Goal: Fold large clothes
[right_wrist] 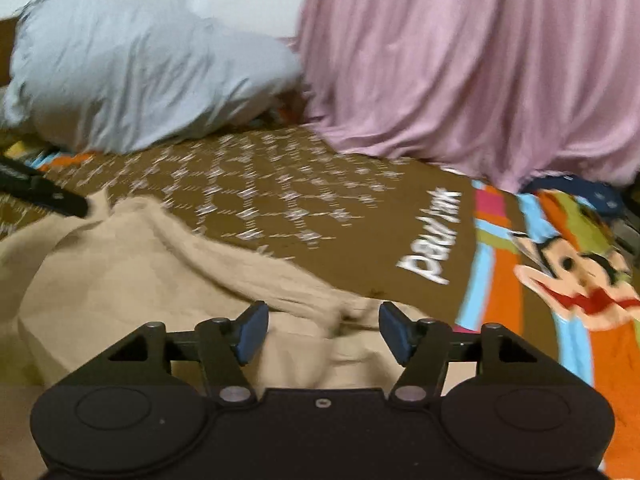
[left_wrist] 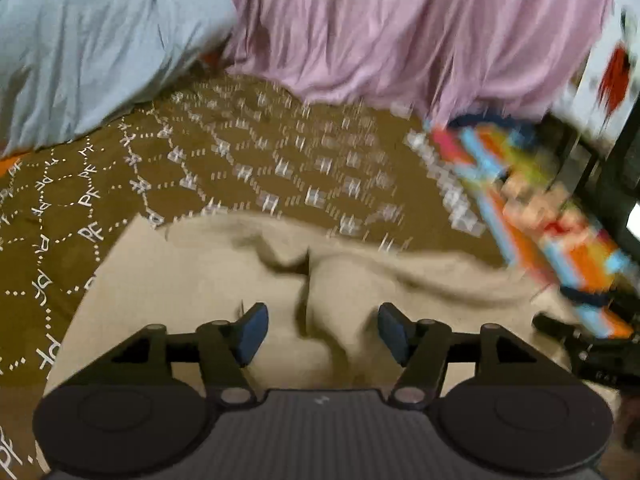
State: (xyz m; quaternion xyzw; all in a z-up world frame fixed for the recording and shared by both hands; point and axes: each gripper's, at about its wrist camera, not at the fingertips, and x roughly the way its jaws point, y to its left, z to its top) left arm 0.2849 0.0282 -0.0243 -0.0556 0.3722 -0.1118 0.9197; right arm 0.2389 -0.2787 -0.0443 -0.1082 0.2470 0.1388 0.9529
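A large beige garment (left_wrist: 192, 280) lies rumpled on a brown patterned bedspread (left_wrist: 256, 160). It also shows in the right wrist view (right_wrist: 120, 280). My left gripper (left_wrist: 322, 334) is open and hovers over the garment's creased middle, with nothing between its blue pads. My right gripper (right_wrist: 320, 334) is open above a bunched fold of the garment near its right edge. The tip of the left gripper (right_wrist: 44, 196) shows at the far left of the right wrist view, at the garment's far corner. The right gripper (left_wrist: 580, 344) shows at the right edge of the left wrist view.
A light blue pillow (right_wrist: 132, 76) lies at the back left of the bed. A pink cloth (right_wrist: 480, 72) hangs at the back right. The bedspread (right_wrist: 400, 216) has a bright striped border with a cartoon monkey face (right_wrist: 576, 280) on the right.
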